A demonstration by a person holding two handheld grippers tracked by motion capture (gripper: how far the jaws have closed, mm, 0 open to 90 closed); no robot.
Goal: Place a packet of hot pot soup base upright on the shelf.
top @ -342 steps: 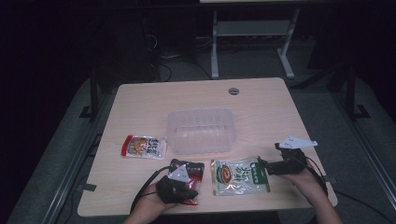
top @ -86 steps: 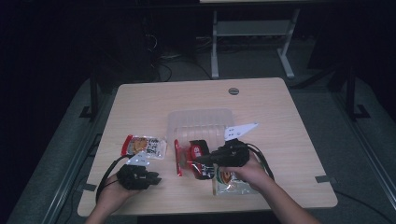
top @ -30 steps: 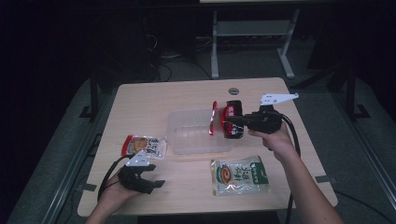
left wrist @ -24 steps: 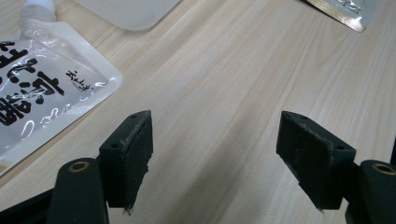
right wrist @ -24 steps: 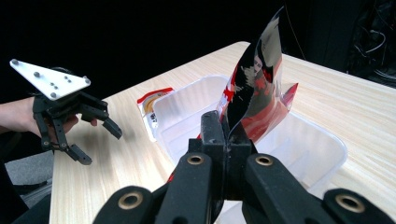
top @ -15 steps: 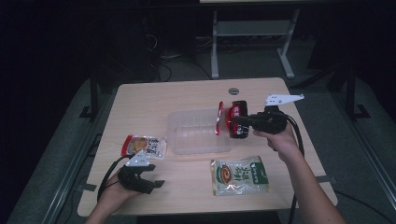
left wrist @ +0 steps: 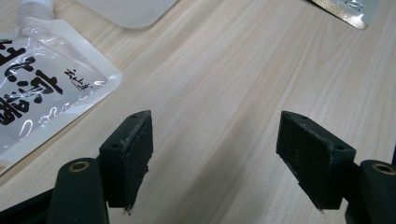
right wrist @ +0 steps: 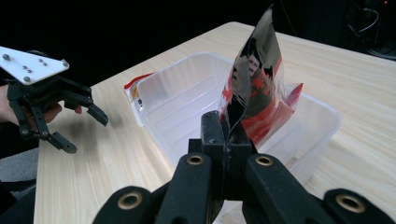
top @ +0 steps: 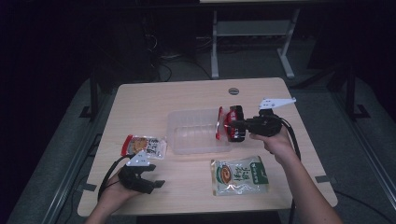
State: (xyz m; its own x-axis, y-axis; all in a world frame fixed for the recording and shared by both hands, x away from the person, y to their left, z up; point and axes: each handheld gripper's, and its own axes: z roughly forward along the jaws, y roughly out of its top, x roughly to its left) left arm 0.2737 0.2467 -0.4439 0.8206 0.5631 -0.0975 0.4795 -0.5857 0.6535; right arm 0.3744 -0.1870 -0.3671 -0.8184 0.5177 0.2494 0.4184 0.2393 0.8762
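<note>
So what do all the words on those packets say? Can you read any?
White pouch: big black Chinese characters, cut off by the picture's edge, so I can't read them whole.
Green packet: print too small and blurred to read.
Red and black packet in the right hand-held gripper: white marks, too crumpled to read.

Left gripper [top: 148,179]: black linkage body; grey three-cornered plate mounted behind the fingers; black cable trailing from the rear.
Left fingers [left wrist: 132,151]: black, blocky, matte pads; brass-ringed pivot holes seen just below them.
Right gripper [top: 231,125]: black body, pale triangular plate above, black cable trailing behind.
Right fingers [right wrist: 212,135]: black; four brass-ringed holes below.
Forearms: bare, no sleeves seen.
</note>
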